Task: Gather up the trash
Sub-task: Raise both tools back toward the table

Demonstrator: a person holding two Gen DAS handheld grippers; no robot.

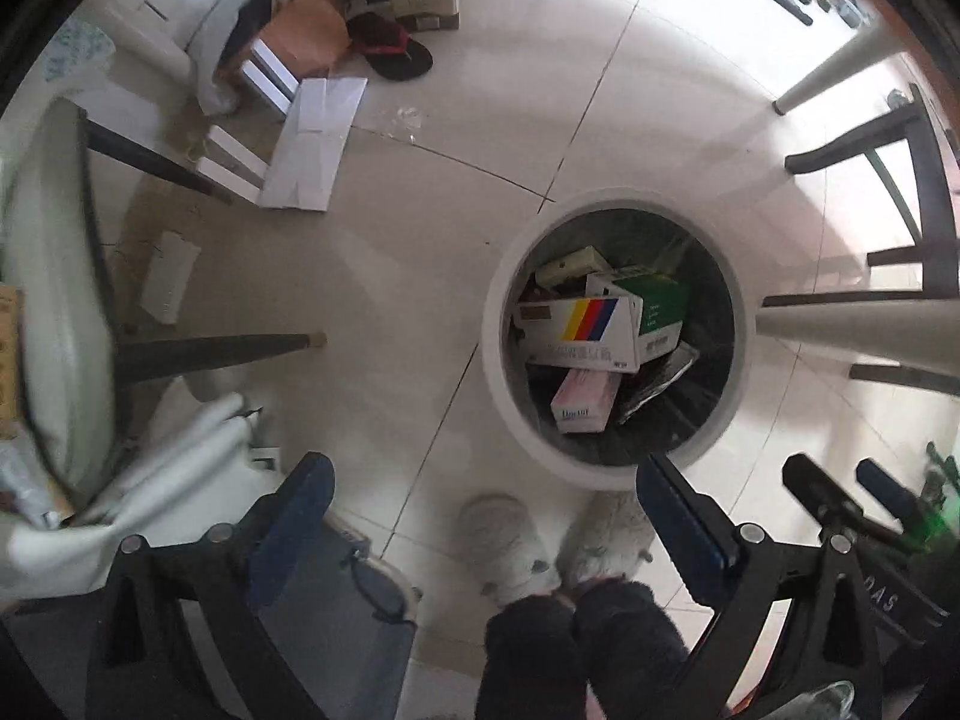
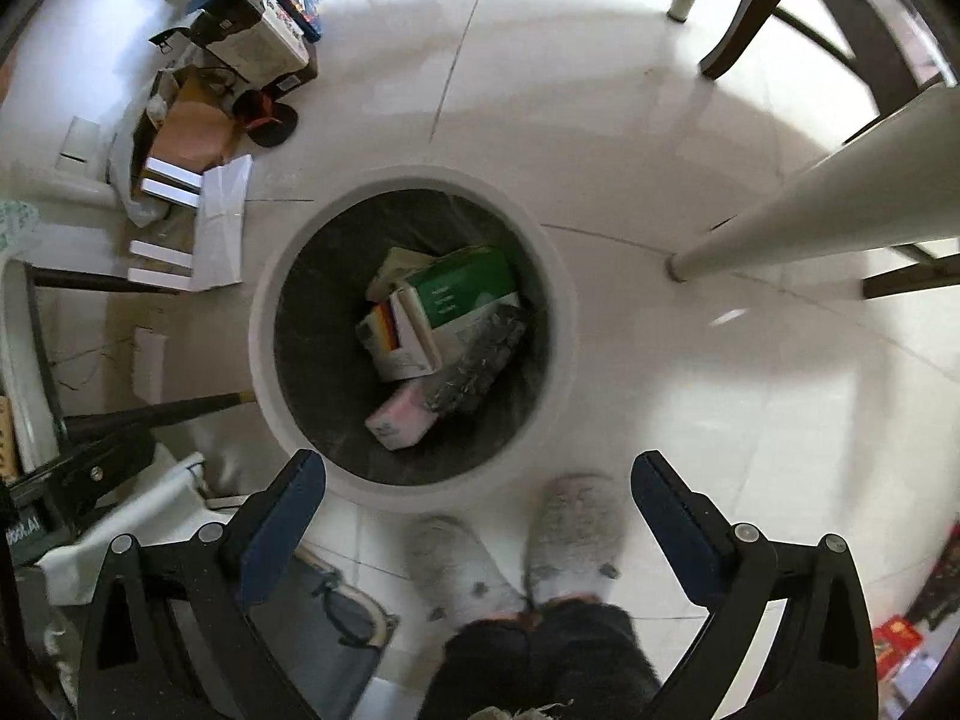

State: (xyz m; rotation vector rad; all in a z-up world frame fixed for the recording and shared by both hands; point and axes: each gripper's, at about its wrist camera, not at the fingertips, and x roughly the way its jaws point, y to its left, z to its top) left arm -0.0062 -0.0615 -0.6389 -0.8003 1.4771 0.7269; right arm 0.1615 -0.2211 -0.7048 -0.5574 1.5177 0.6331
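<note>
Beyond spread jaws, bin (image 2: 264,324) of boxes (image 2: 462,288).

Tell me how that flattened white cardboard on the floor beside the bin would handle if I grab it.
The flattened white cardboard lies unfolded with visible creases, so it will probably bend or flop when lifted by one edge. It looks thin, so likely light. Lying flat on the smooth tile floor, it may slide before a claw gets under it.
</note>
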